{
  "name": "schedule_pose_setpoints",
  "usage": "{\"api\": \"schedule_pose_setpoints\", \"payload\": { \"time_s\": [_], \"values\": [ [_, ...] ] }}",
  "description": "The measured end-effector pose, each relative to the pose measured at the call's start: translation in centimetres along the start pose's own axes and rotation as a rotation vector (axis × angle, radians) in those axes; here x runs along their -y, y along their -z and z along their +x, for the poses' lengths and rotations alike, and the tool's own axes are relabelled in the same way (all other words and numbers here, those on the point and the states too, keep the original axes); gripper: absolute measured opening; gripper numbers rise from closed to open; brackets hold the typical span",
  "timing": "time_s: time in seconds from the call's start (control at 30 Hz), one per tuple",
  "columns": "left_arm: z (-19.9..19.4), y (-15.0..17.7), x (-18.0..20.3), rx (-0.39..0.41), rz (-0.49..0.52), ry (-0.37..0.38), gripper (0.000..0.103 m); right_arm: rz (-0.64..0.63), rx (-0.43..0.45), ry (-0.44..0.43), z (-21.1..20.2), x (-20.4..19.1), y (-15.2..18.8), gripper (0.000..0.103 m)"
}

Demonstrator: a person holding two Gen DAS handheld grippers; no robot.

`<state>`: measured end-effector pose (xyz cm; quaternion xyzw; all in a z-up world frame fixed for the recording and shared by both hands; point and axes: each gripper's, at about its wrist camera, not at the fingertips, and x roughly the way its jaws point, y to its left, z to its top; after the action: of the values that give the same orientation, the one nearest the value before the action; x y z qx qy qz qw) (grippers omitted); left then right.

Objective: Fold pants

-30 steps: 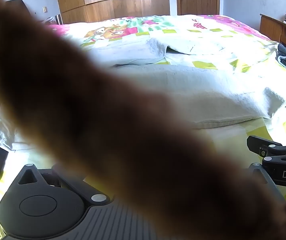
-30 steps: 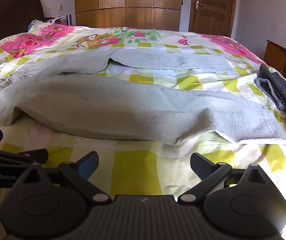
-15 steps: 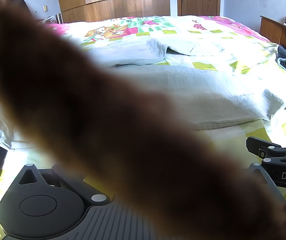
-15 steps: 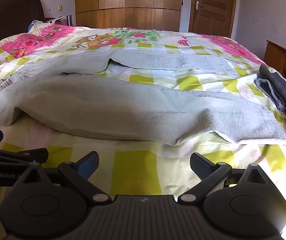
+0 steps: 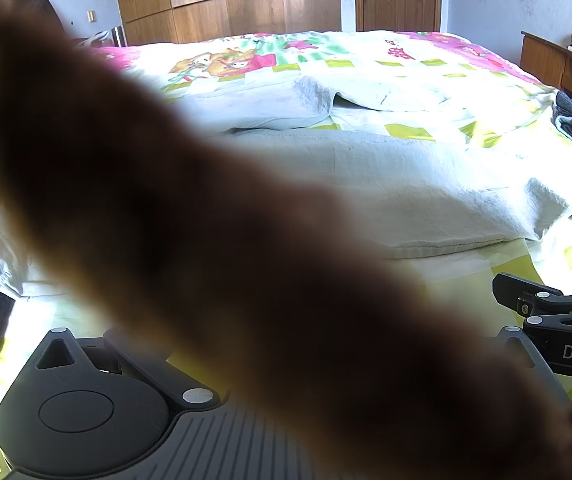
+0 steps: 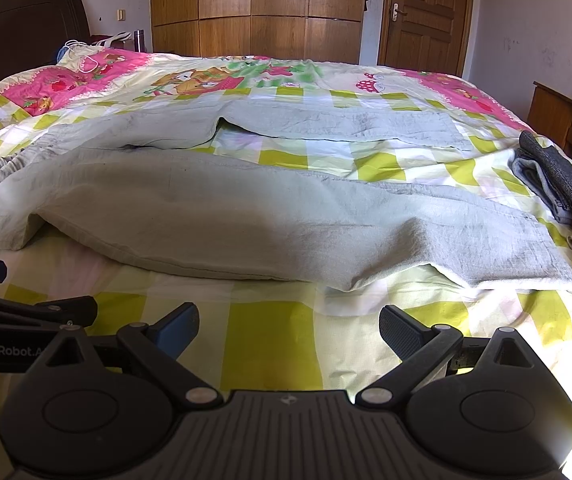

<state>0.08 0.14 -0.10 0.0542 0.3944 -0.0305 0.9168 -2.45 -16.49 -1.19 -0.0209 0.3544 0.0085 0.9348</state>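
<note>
Not much to report, honestly: next to a second ago, pretty much zero change. Same pale grey-green pants (image 6: 245,216) spread flat across the bed (image 6: 277,344), waistband off to the left, legs running right, near leg bunched up a bit along its front edge, far leg lying flatter behind it. Right gripper (image 6: 288,326) parked low over the checked quilt just short of that near leg, fingers (image 6: 400,330) wide apart, nothing between them, not touching the cloth. Left gripper (image 6: 29,308) sitting just beside it on the left, about level. Can't tell the state of its fingers, though: big blurry brown thing (image 5: 225,260) right up against the left lens, hiding the whole middle of that view, no clue what it is. Folded dark grey garment (image 6: 558,184) off at the right edge of the bed, well clear of the action. So for the task: looks like a pause before the first fold, nothing grabbed yet, no fold made. Probably next up: pinching the near leg's edge and carrying it over onto the far leg. Worth watching that bunched edge, likely to drag a wrinkle along.
</note>
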Motion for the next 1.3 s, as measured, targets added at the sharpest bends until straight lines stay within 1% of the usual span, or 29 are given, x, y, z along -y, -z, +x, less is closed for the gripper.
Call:
{"api": "schedule_pose_setpoints", "payload": {
  "time_s": [1.3],
  "values": [
    [0.19,0.05,0.08,-0.008,0.000,-0.004,0.103,-0.006,0.003,-0.002,-0.03,-0.25,0.00,0.103]
  ]
}}
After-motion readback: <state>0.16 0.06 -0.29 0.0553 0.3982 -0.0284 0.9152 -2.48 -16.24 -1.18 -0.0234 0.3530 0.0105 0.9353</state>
